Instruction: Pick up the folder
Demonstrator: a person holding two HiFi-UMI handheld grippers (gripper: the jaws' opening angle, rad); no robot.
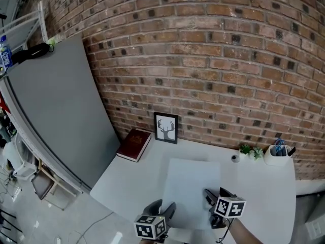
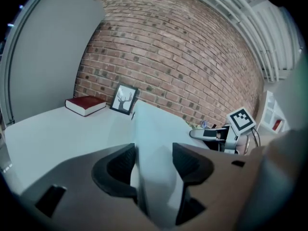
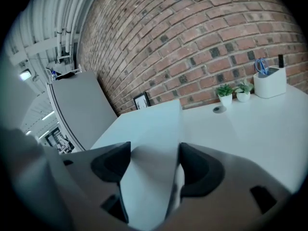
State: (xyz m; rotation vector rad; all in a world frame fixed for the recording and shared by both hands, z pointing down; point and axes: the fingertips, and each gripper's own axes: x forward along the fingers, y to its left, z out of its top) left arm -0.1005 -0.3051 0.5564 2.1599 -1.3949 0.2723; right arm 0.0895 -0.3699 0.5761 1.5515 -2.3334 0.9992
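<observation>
The folder [image 1: 193, 187] is a pale white sheet-like cover in the middle of the white table [image 1: 266, 197]. My left gripper [image 1: 163, 208] is shut on its near left edge, and my right gripper [image 1: 209, 197] is shut on its near right edge. In the left gripper view the folder [image 2: 154, 138] runs between the two dark pads of the left gripper [image 2: 154, 163], with the right gripper [image 2: 211, 134] across from it. In the right gripper view the folder [image 3: 154, 129] is pinched in the right gripper [image 3: 154, 166] and bows upward.
A dark red book [image 1: 134, 145] and a framed deer picture [image 1: 166, 127] stand at the back left by the brick wall. Small potted plants [image 1: 251, 151] and a white pen holder [image 1: 278, 155] sit at the back right. A grey panel [image 1: 56, 111] leans at the left.
</observation>
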